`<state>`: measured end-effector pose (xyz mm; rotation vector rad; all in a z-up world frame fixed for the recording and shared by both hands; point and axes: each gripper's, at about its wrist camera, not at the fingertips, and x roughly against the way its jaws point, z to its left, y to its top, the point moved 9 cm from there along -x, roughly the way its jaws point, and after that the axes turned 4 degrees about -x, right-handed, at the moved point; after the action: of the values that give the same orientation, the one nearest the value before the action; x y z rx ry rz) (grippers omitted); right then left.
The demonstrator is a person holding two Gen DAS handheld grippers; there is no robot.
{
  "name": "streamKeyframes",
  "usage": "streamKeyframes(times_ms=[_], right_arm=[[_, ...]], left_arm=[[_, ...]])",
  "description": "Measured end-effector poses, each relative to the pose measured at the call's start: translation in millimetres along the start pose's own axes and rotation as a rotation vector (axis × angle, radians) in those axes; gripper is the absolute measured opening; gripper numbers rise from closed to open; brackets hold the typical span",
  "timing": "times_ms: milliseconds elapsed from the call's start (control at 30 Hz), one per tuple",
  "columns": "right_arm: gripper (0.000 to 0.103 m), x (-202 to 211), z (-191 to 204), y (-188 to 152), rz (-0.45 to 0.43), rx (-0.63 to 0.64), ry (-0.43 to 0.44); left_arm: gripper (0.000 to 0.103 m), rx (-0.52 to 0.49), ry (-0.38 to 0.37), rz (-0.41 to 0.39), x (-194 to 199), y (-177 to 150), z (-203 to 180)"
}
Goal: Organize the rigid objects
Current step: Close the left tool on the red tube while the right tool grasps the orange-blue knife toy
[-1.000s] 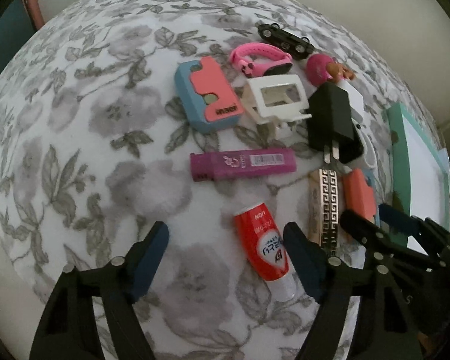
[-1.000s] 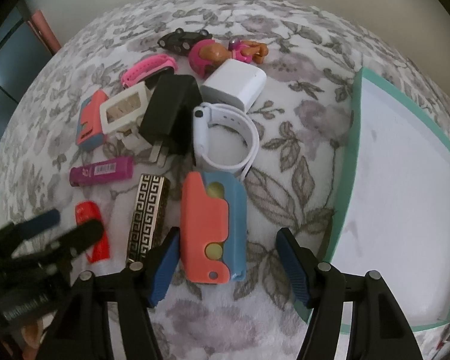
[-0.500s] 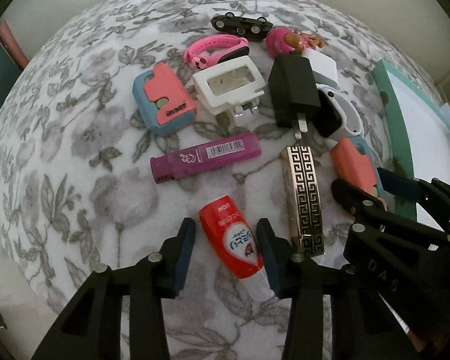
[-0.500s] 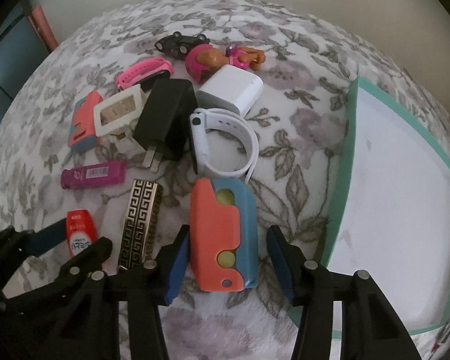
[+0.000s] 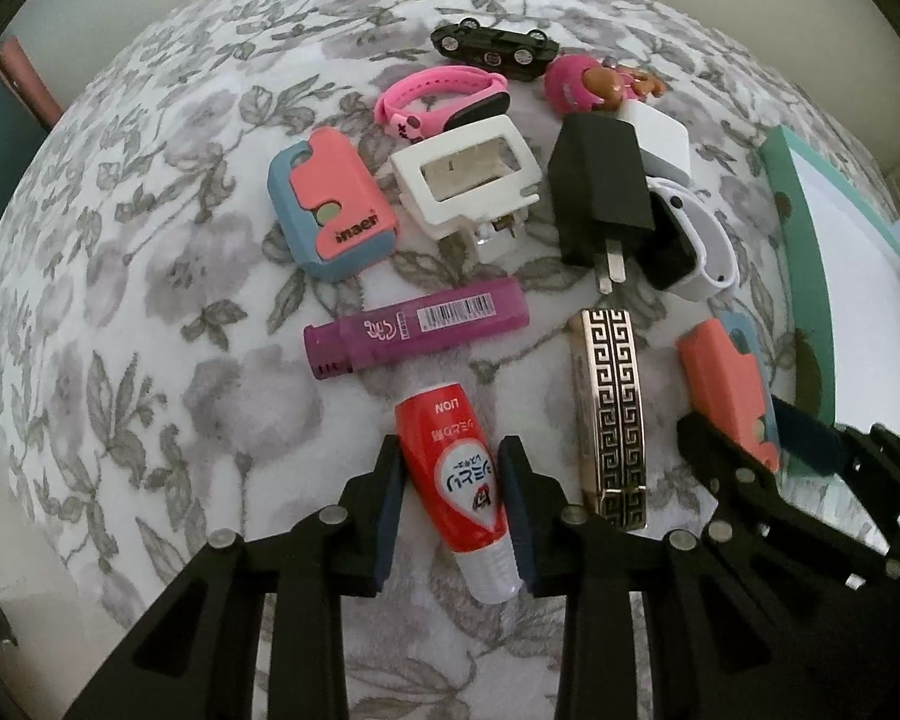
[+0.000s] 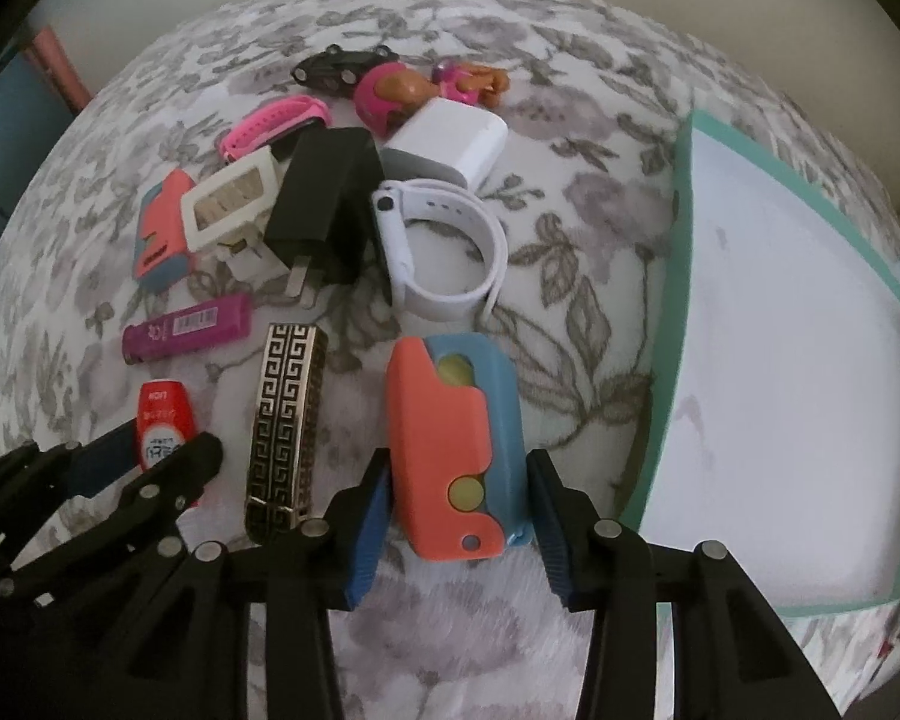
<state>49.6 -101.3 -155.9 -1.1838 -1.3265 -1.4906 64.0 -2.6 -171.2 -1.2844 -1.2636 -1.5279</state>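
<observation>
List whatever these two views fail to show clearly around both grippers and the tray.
- Red tube, left wrist view: the left gripper fingers flank it; pad contact unclear.
- Coral-and-blue case, right wrist view: slight gaps to the right gripper fingers; contact uncertain.
- Teal tray: its far side is cut by the image edge.
- White charger, left view: mostly hidden behind the black plug.

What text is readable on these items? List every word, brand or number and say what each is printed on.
"LION", seen upside down: top of the red tube between the left gripper fingers.
"inaer", or close to it: coral and blue case.
Tube's lower white label: stylised characters, unreadable.
Purple stick: barcode and a curly logo, too small to read.
Pink wristband: dark marks, illegible.
Gold patterned bar: ornament only, no text.
</observation>
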Motion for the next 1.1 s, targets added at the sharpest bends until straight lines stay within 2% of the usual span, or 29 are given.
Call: streamKeyframes(times_ms=[267,467,600,733,967,1100], right_arm=[[0.046,5.8,-10.6,3.6,-0.004,-0.075,0.118],[0.045,26.5,-17.2,10.9,-0.049,-0.106,0.172],[0.039,43.0,-22.0,11.9,-0.081,-0.127,0.224],[0.025,48.7,-23.9,16.1,-0.095,-0.130,0.232],[0.025,46.7,-20.1,14.4,-0.085,-0.120,0.244],[0.024,47.3,-22.0,15.4,-0.085,-0.137,0.271]], left_arm=[[0.031,0.045,0.008,0.001,2.7,3.3,5.2],[0.031,0.056,0.018,-0.016,15.9,11.9,7.1],[0.030,0.064,0.020,-0.031,33.4,18.0,8.6],[0.030,0.070,0.025,-0.049,46.6,25.9,9.4],[0.030,0.091,0.023,-0.053,48.7,29.3,18.8],[0.030,0.107,0.017,-0.076,63.5,23.5,25.0]])
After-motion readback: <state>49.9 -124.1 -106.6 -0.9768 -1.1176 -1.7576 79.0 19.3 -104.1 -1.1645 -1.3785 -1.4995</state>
